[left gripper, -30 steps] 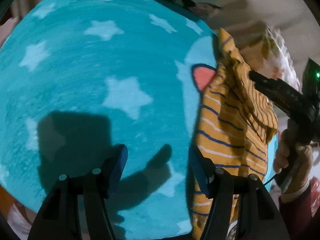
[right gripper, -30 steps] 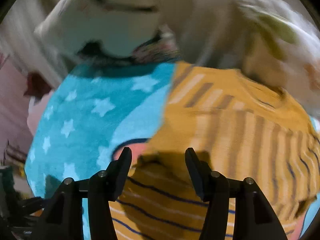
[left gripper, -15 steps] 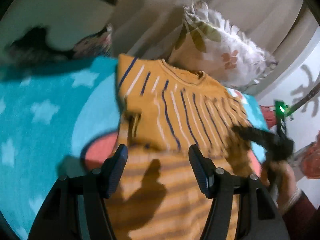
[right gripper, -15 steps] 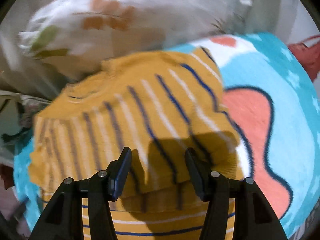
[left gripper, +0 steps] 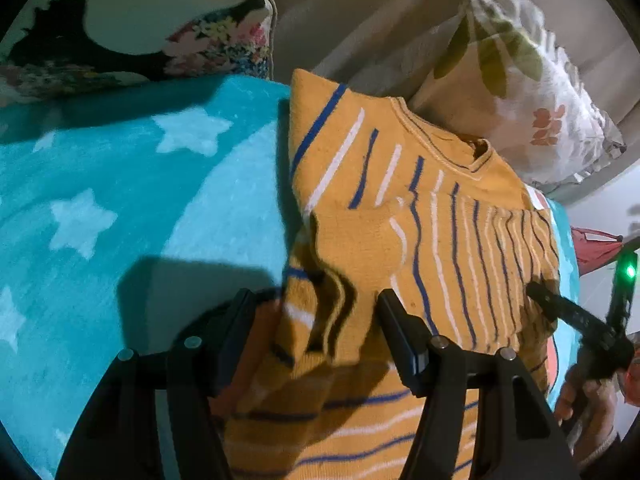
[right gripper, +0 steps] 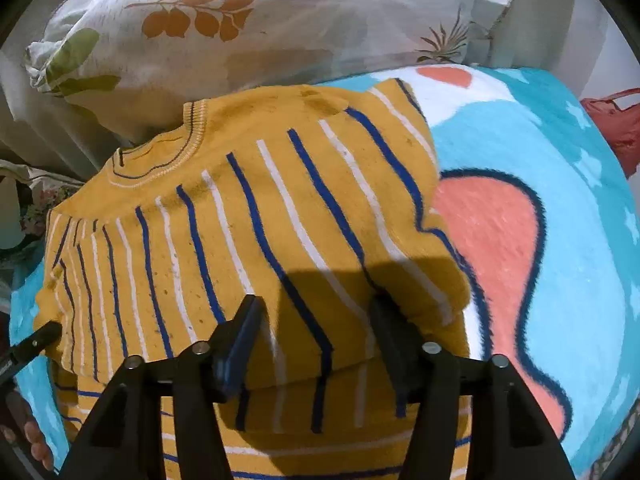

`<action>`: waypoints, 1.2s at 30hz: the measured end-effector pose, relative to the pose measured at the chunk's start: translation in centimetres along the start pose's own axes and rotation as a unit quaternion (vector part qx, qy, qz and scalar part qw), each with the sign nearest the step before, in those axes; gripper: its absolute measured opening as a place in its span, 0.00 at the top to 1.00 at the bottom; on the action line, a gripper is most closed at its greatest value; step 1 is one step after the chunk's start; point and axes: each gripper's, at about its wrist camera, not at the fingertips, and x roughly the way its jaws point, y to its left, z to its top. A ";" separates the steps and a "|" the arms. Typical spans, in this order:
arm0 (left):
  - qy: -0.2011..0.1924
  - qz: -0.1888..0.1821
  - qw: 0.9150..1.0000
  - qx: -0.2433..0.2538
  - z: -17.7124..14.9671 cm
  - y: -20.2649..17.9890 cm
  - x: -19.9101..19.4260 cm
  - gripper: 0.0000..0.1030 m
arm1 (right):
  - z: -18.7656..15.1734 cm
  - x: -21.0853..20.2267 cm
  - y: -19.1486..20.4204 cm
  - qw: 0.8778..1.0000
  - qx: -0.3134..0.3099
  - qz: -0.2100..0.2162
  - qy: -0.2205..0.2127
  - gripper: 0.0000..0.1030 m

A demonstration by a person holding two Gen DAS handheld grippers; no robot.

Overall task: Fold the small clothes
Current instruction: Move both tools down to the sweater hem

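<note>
A small mustard-yellow knitted sweater with blue and white stripes (right gripper: 256,240) lies on a turquoise fleece blanket with white stars and a coral patch (right gripper: 540,184), its top part folded over the lower part so the round collar sits at the far side. Behind it rest a white ruffled pillow printed with orange and green leaves (right gripper: 248,28) and, farther left, a dark floral cushion (left gripper: 216,48).

The left gripper (left gripper: 316,320) hangs over the near left edge of the fold, jaws apart, with bunched cloth lying between them; no pad presses on it. The right gripper (right gripper: 316,328) stands over the near right edge, its jaws having just been opening, the fold's hem beneath and between them, unclamped.
</note>
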 end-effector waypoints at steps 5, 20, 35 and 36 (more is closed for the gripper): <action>-0.017 0.024 1.000 -0.001 -3.1 0.1 -3.3 0.39 | 0.3 0.5 0.9 1.000 -0.022 0.013 -0.005 0.18; 0.000 0.052 0.991 -0.125 -14.3 3.3 -7.4 0.39 | -1.5 0.6 3.5 0.991 -0.132 0.004 -0.010 0.05; 0.004 0.044 0.989 -0.138 -20.9 1.0 -7.4 0.33 | -11.7 -8.1 -10.9 0.994 -0.045 0.099 0.001 0.22; 0.003 0.046 0.989 -0.139 -21.0 0.8 -7.4 0.31 | -12.9 -8.0 -11.9 0.994 -0.038 0.105 0.011 0.22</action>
